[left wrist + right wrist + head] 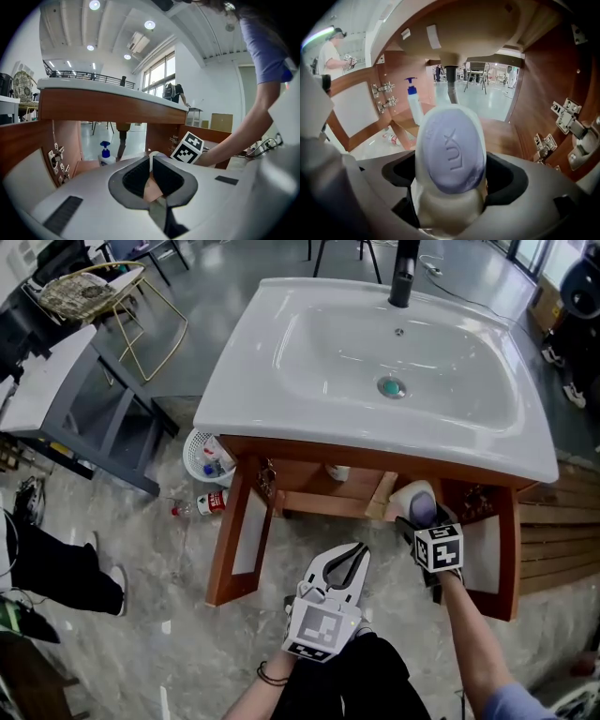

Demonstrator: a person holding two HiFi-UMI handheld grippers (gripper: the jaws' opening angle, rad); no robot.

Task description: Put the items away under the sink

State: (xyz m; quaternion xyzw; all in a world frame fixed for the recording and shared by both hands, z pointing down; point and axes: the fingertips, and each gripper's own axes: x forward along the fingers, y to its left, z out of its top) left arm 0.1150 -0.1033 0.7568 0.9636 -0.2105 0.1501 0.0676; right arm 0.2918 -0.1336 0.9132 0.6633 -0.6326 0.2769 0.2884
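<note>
The white sink (281, 381) tops a wooden cabinet (234, 549) whose front stands open. The right gripper (424, 521) reaches into the cabinet's right side, its jaws clamped on a white Lux bottle (450, 150) with a purple cap. The left gripper (347, 563) hovers outside the cabinet, jaws together and empty. A blue-topped pump bottle (414, 105) stands on the cabinet floor, near the drainpipe.

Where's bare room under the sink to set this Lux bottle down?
The cabinet floor is bare right of the drain pipe, up to the hinged right wall. Left of the pipe, the pump bottle crowds the back.
</note>
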